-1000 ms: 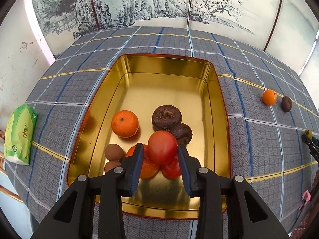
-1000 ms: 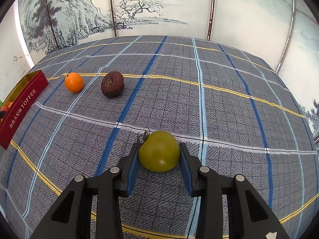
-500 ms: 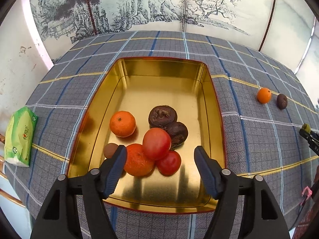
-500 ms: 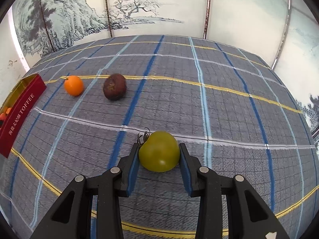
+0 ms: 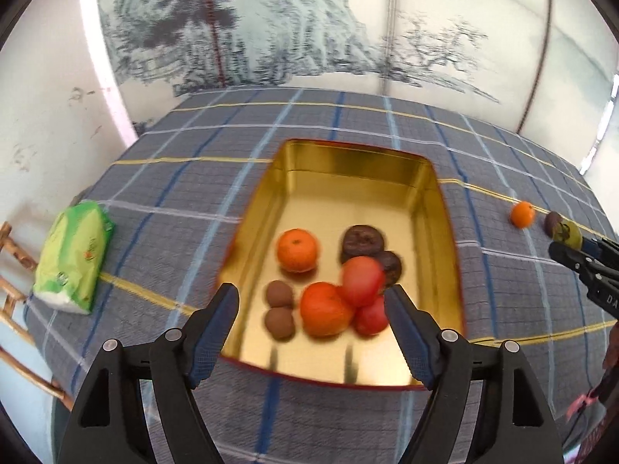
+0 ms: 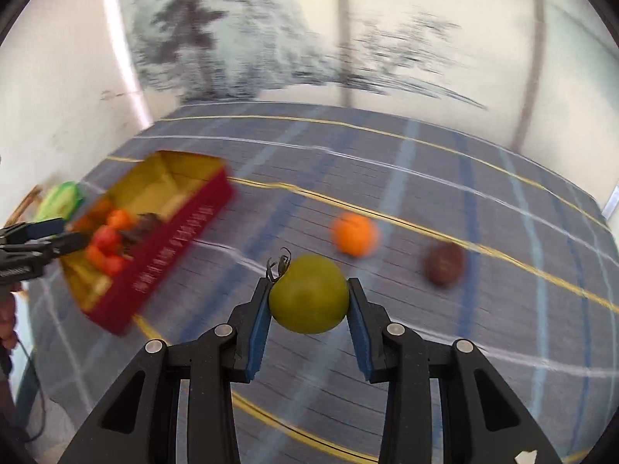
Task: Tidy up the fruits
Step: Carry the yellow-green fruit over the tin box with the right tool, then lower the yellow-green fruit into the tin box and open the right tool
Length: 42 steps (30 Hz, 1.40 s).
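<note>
A gold tin tray (image 5: 348, 170) with red outer walls (image 6: 178, 239) holds several fruits: a red tomato (image 5: 361, 280) on top of the pile, oranges, brown and dark fruits. My left gripper (image 5: 311, 319) is open and empty, raised above the tray's near end. My right gripper (image 6: 308, 301) is shut on a green tomato (image 6: 308, 298), held above the cloth to the right of the tray; it also shows at the right edge of the left wrist view (image 5: 568, 232). A small orange (image 6: 354, 234) and a dark brown fruit (image 6: 444, 263) lie on the cloth.
A blue-grey plaid cloth (image 5: 185, 208) covers the table. A green tissue pack (image 5: 75, 255) lies at the left edge, next to a wooden chair frame (image 5: 15, 270). A painted wall panel stands behind the table.
My left gripper let go of the red tomato onto the pile, opened wide and drew back and up. My right gripper lifted the green tomato and swung left towards the tray.
</note>
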Available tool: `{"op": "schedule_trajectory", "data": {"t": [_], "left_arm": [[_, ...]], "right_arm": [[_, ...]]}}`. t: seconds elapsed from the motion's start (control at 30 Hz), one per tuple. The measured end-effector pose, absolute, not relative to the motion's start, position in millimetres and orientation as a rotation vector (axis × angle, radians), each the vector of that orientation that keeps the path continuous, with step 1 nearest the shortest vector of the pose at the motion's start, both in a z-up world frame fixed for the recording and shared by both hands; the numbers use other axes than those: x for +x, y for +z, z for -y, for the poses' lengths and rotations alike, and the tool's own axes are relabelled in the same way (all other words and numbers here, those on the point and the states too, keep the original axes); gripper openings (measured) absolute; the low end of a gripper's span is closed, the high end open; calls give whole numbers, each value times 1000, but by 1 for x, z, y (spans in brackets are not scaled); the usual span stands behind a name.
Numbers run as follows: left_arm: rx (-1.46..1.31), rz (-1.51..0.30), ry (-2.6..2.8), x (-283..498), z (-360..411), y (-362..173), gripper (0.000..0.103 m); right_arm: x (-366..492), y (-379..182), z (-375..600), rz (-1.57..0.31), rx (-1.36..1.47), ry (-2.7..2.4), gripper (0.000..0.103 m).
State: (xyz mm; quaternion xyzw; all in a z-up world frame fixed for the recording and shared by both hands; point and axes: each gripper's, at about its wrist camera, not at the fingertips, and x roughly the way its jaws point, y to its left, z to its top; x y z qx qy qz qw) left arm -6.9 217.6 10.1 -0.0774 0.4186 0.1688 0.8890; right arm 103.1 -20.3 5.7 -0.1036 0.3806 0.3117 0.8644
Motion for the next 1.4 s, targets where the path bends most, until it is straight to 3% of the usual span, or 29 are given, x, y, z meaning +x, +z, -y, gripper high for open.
{"op": "schedule_trajectory", "data": {"t": [0.3, 0.57, 1.4], "left_arm": [[-226, -887, 451, -33, -258, 1, 79], [-247, -888, 486, -45, -271, -3, 86], [-293, -892, 520, -54, -285, -6, 88]], "right_arm": [[74, 11, -77, -785, -301, 833, 35], [67, 2, -127, -799, -386, 885, 35], [64, -28, -154, -849, -410, 896, 36]]}}
